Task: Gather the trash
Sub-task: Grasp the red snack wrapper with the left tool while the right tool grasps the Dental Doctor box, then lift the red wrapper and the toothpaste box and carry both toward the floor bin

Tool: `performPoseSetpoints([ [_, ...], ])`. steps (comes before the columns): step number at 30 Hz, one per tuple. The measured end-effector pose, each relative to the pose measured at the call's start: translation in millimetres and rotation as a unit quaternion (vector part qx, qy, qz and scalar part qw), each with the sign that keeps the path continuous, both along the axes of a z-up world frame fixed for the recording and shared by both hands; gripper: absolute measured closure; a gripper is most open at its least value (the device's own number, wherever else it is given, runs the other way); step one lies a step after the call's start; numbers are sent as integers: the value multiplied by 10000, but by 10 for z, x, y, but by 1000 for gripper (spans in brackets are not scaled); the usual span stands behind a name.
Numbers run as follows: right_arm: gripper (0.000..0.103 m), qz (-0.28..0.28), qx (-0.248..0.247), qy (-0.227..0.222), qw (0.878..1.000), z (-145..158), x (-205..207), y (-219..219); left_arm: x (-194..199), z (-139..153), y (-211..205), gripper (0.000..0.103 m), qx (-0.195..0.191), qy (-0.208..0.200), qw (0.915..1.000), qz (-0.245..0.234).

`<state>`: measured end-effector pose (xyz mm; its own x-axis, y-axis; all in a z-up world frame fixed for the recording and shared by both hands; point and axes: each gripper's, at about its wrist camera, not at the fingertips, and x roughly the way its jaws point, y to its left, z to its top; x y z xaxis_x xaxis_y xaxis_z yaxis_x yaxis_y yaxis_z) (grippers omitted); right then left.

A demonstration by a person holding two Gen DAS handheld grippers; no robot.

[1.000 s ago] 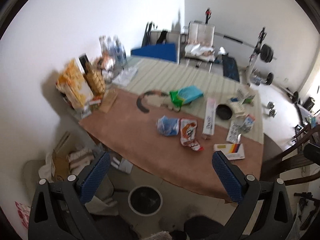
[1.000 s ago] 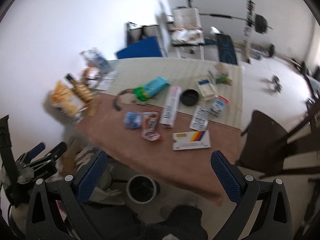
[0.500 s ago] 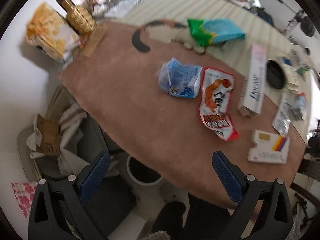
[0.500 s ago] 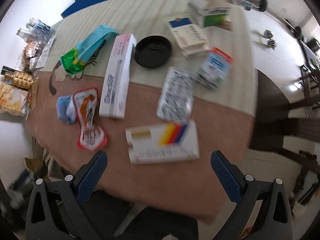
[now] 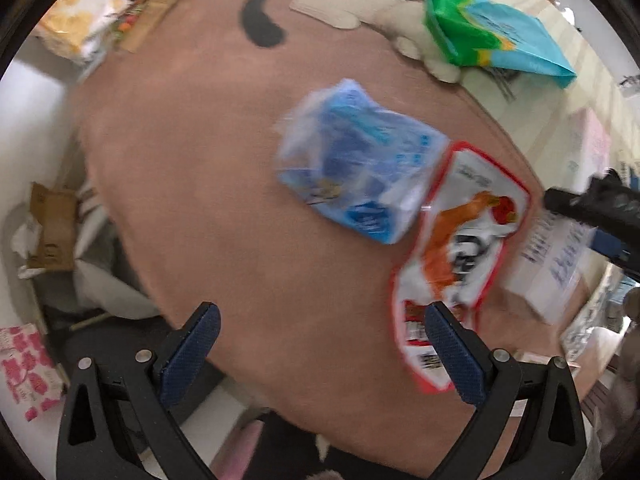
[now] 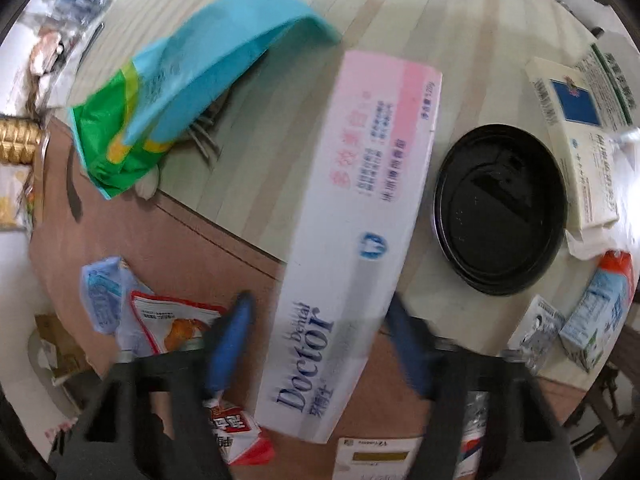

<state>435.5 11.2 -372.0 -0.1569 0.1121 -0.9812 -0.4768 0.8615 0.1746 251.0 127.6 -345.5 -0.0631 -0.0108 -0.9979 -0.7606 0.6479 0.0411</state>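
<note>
Jaws closing astride long glossy cardboard toothpaste box [image 6: 352,216], crinkled wrappers beside

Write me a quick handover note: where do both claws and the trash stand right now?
Left claw: open, empty, above the red snack wrapper and blue wrapper on the table.
Right claw: jaws have just been closing astride the toothpaste box, not yet gripping.
Done: nothing held yet.
Left: grip the box, then both wrappers, green bag, black lid.
</note>
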Motion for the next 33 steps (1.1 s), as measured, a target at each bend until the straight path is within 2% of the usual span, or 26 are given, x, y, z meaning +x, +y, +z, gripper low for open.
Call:
performPoseSetpoints([
  [5,46,183,128,-2,9998,167,4,-179,198,-85,-146,0,-525,-199,9980,-276],
  [9,47,336,216,-164,9991,465,-12,-399,378,-195,-270,0,-791,-196,9953,-515],
  [11,47,394,158,-265,9987,531,-24,-491,469,-255,-336,0,-826,-141,9946,-613],
  [13,48,442,21,-428,9981,526,-27,-568,538,-317,-398,7,-744,-24,9946,-724],
  [14,49,445,-25,-461,9979,473,20,-632,558,-331,-423,11,-681,12,9947,-770],
  [15,49,396,-94,-432,9982,408,28,-672,570,-347,-442,22,-575,95,9950,-810],
  [17,50,333,-134,-339,9988,265,71,-754,580,-313,-477,23,-468,108,9956,-800],
  [21,50,295,-134,-237,9992,22,14,-656,506,-217,-515,36,-340,-43,9955,-884],
  [28,49,254,-180,-263,9992,-238,-106,-450,454,-190,-515,37,-286,-80,9962,-819],
  [31,49,255,-247,-282,9990,-318,-63,-481,622,-252,-475,38,-251,-66,9964,-811],
  [33,49,264,-311,-259,9988,-416,-56,-427,567,-170,-447,40,-206,-86,9962,-842],
])
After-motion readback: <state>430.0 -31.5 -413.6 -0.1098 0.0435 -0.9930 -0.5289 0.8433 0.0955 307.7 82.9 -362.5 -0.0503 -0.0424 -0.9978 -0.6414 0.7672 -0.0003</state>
